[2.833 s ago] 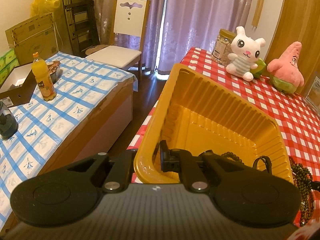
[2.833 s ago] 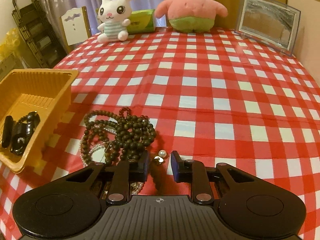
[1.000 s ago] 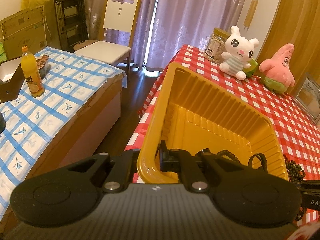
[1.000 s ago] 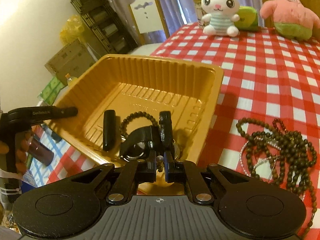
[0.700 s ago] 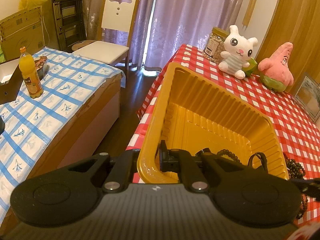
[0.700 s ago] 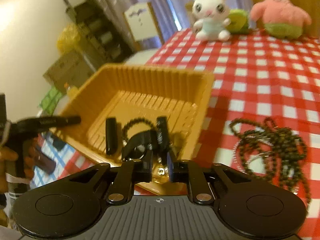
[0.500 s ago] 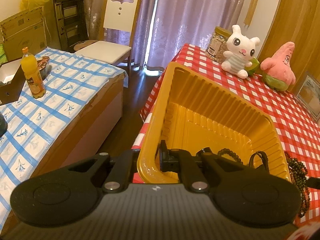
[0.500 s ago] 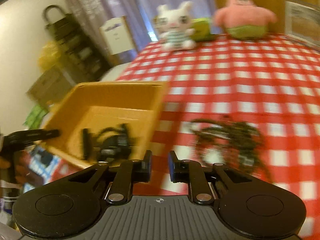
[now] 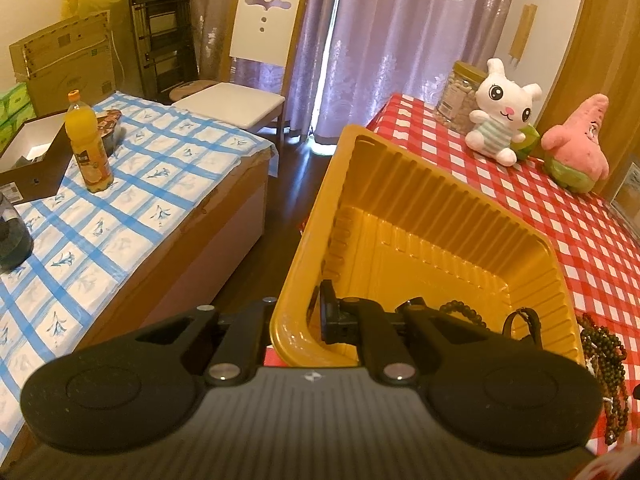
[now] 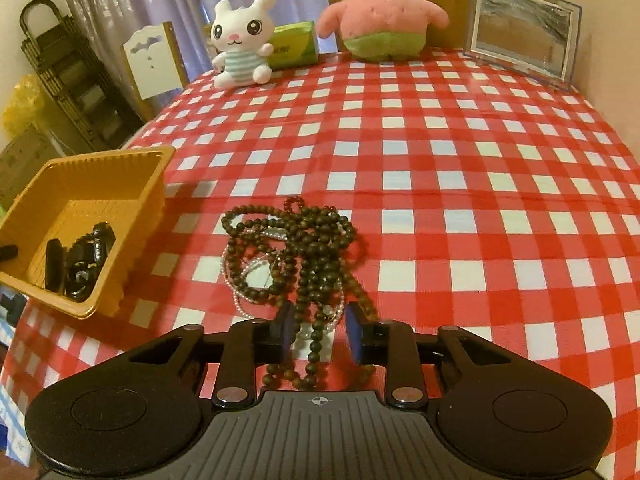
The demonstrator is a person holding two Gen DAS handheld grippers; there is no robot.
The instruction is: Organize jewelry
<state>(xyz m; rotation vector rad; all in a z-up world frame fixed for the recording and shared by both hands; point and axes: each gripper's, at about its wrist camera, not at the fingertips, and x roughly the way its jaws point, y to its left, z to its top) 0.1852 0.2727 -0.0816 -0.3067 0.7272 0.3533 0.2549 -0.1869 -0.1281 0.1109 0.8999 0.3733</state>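
A yellow plastic tray (image 9: 420,200) sits at the table's left edge, and my left gripper (image 9: 300,316) is shut on its near wall, one finger inside and one outside. In the tray lie a dark bead bracelet (image 9: 460,308) and several black pieces (image 10: 84,264). To the right of the tray (image 10: 132,184), a tangled pile of dark bead necklaces (image 10: 296,240) with a thin pearl strand rests on the red checked cloth. My right gripper (image 10: 320,320) hovers over the pile's near end. Its jaws are opening; bead strands lie below the gap, and the pads touch none.
A white bunny plush (image 10: 240,44), a pink star plush (image 10: 380,12), a green box (image 10: 294,44) and a picture frame (image 10: 524,28) line the table's far edge. Left of the table are a gap of floor, a blue checked surface with an orange bottle (image 9: 86,148), and a chair (image 9: 256,76).
My right gripper has swung from above the tray to the bead pile, and its jaws have parted. The small piece pinched between them is gone. The left gripper keeps its hold on the tray.
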